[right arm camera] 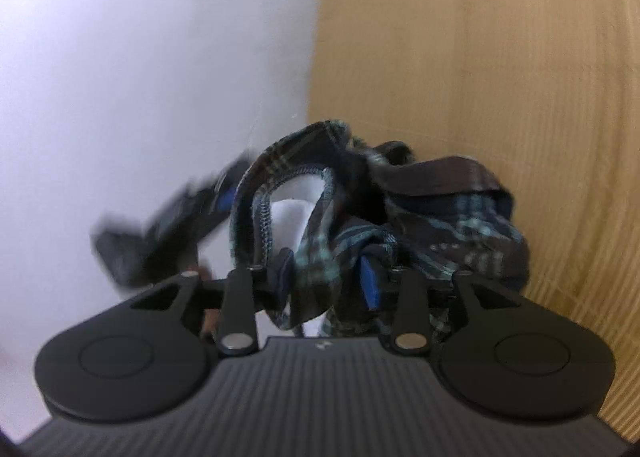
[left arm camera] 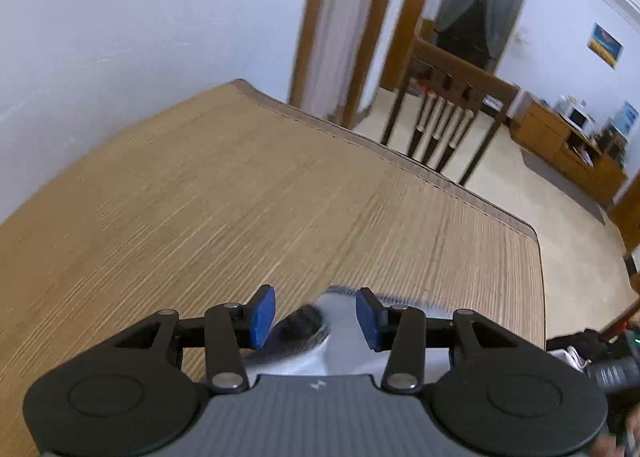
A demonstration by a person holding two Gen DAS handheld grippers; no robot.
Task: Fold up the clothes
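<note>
In the right wrist view a crumpled dark plaid garment (right arm camera: 420, 209) with teal stripes hangs bunched between my right gripper's (right arm camera: 328, 277) blue pads, which are closed on a fold of it above the bamboo mat (right arm camera: 500, 77). The left gripper (right arm camera: 176, 217) shows blurred at the left of that view, near the garment's edge. In the left wrist view my left gripper (left arm camera: 316, 317) is open, its blue pads apart, over a white and grey cloth (left arm camera: 340, 337) lying on the mat (left arm camera: 240, 185). Nothing is between its pads.
The mat covers a bed against a white wall (left arm camera: 120, 17). Beyond the bed's far edge stand a wooden chair (left arm camera: 452, 109), a doorway (left arm camera: 476, 5) and a low wooden cabinet (left arm camera: 568, 149). Dark items (left arm camera: 592, 353) lie at the right edge.
</note>
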